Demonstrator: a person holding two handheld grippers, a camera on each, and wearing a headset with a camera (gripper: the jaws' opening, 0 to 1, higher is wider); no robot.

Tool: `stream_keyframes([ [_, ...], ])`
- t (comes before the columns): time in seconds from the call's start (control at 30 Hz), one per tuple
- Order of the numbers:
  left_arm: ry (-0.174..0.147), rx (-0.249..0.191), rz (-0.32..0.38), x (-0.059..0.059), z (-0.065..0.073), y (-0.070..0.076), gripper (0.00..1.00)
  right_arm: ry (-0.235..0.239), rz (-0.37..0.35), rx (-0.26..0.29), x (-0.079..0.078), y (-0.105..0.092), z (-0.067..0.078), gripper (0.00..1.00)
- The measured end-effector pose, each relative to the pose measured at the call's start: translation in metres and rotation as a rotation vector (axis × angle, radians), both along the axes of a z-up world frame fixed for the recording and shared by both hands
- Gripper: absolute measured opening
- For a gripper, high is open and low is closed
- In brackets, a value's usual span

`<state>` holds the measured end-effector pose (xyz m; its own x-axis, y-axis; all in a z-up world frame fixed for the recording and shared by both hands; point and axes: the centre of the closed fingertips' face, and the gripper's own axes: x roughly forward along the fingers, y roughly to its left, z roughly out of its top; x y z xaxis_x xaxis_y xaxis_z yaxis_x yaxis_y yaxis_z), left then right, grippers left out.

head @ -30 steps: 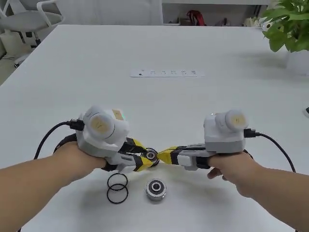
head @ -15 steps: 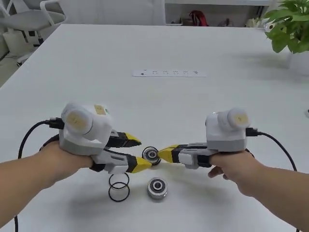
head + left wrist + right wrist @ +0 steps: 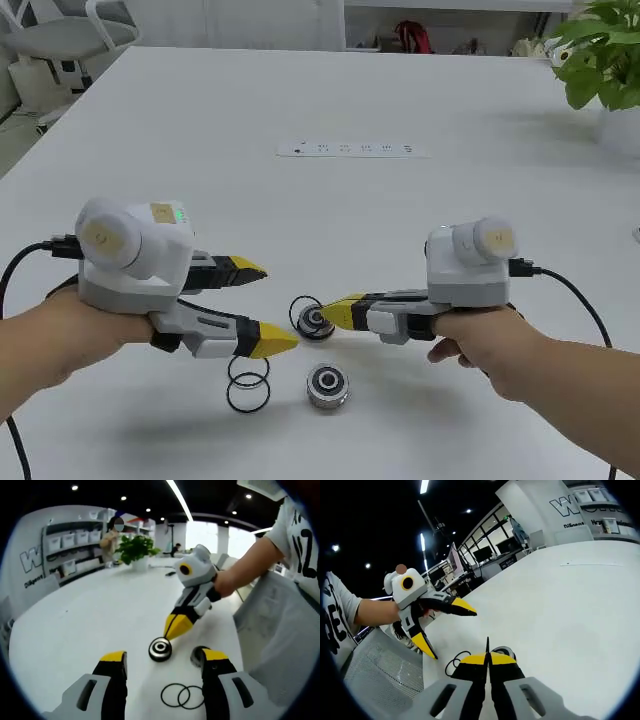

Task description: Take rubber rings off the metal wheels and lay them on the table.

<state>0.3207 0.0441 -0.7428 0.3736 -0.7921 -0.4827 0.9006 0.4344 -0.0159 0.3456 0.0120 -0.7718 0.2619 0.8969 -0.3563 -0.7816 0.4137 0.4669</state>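
Two rubber rings [image 3: 248,383] lie overlapping on the table [image 3: 400,220], so at least two are already off. The metal wheel [image 3: 315,321] is pinched by the right gripper [image 3: 329,312], jaws pressed together, and a black ring [image 3: 298,312] seems loose around it. A second wheel [image 3: 327,386] rests near the rings. The left gripper [image 3: 276,306] hovers alongside, spread and empty.

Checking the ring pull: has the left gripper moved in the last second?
Yes. The left gripper has drawn back leftward and opened, away from the wheel at the tips of the right gripper, judged against the loose rings.
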Motion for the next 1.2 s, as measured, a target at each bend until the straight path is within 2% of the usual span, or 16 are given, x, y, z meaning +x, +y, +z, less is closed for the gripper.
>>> stream_keyframes([
  [0.33, -0.018, -0.006, 0.003, -0.005, 0.008, 0.014, 0.70, 0.009, 0.022, 0.023, -0.005, 0.011, 0.006, 0.00],
  [0.6, -0.020, 0.006, 0.010, -0.008, 0.004, 0.027, 0.76, 0.019, 0.053, 0.036, -0.013, 0.027, 0.007, 0.00],
  [1.2, -0.019, 0.020, 0.051, -0.008, 0.001, 0.051, 0.78, 0.060, 0.136, 0.033, -0.033, 0.059, -0.002, 0.00],
])
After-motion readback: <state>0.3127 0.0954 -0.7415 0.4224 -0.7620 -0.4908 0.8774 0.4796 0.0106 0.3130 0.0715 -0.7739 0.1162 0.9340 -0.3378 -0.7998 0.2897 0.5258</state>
